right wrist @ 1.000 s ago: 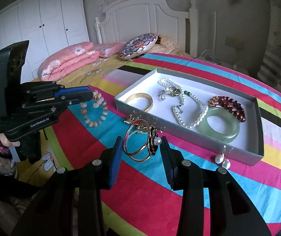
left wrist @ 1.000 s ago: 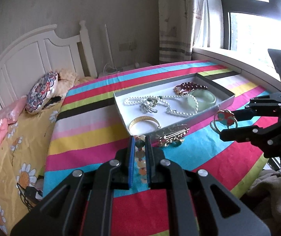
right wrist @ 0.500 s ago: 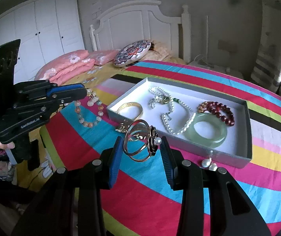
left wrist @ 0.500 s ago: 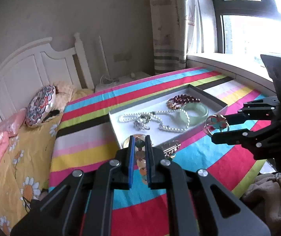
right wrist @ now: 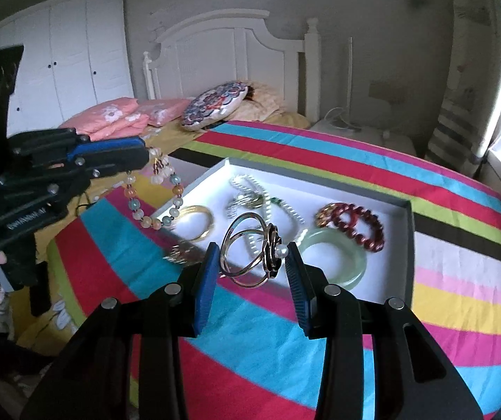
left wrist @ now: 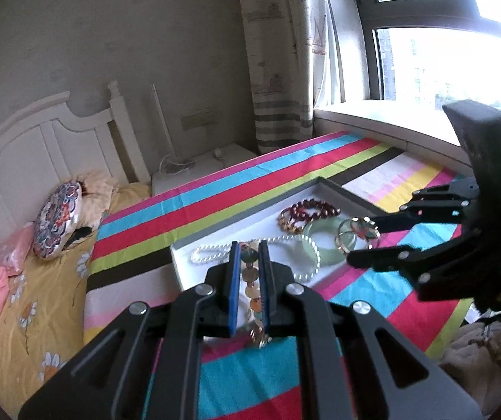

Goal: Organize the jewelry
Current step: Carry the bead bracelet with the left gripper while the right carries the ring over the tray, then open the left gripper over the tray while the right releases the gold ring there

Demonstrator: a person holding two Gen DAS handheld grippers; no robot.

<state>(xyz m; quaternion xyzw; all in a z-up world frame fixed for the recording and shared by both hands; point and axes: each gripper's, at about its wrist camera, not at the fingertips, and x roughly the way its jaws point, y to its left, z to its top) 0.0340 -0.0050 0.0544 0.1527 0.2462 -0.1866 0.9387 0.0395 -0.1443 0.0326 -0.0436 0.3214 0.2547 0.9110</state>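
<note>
Carrying two pieces at once, I hold the left hand-held gripper nearly shut on a pastel bead bracelet, which hangs off its tips above the near-left corner of the white tray, while the right hand-held gripper, part open, clamps a gold wire bangle with a pearl flower just over the tray's front edge. Already lying inside the tray are a pearl necklace, a gold bangle, a dark red bead bracelet and a jade bangle. On the striped counter, something small and gold rests against the tray's front wall, blurred. By my reckoning, the job is well past halfway, with both held pieces left to set down.
</note>
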